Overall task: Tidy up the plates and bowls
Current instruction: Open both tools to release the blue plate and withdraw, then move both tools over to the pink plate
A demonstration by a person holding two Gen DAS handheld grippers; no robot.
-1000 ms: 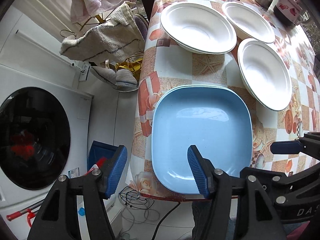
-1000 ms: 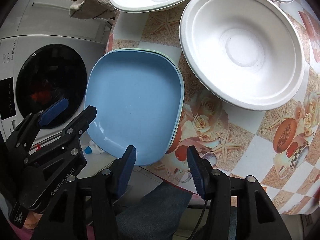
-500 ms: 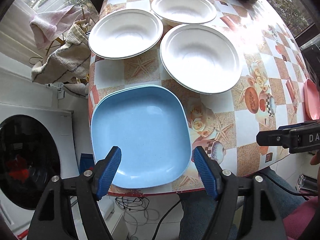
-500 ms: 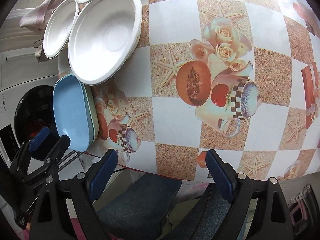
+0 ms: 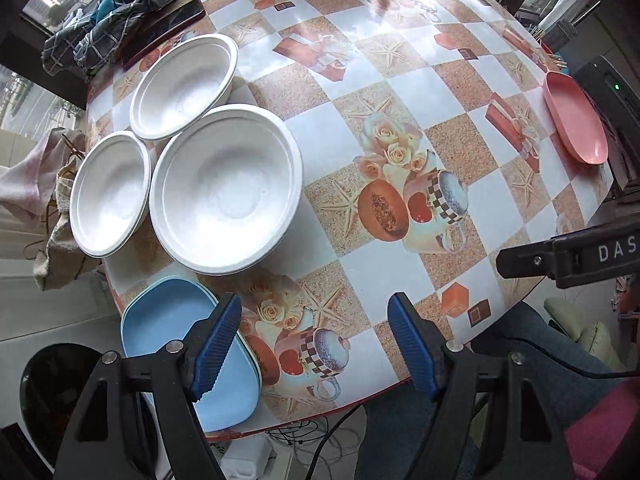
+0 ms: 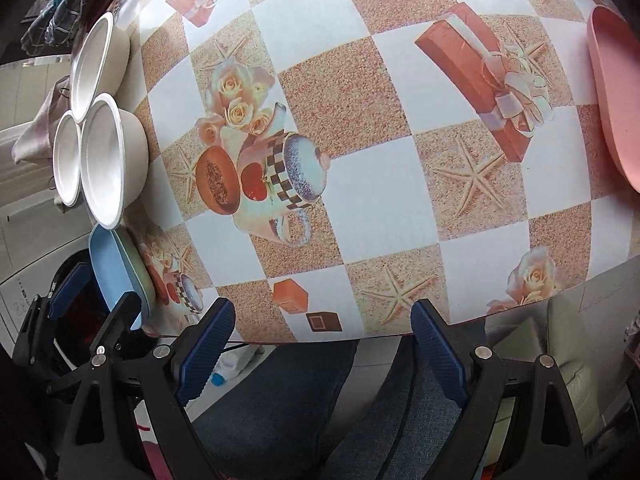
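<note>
Pink plate sitting alone — far across from the blue plate stack

Right tool [image 6: 318,346], gaping and empty like the left tool [image 5: 314,346], is hovering nearer the pink plate [image 6: 614,108] — well apart from the blue plate [image 5: 180,340].

The worktop [image 5: 400,128] has a cloth with squares, roses and starfish. A dark checked rag [image 5: 112,8] lies at its far corner beside a flat phone [image 5: 164,28]. A washing machine [image 5: 52,384] stands below.

White bowls [image 5: 226,194], blue plate [image 5: 168,320], pink plate [image 5: 576,122]. Checked tablecloth [image 5: 400,92]: white and sandy-brown squares, roses, starfish. Blue finger pads [image 6: 204,354].
</note>
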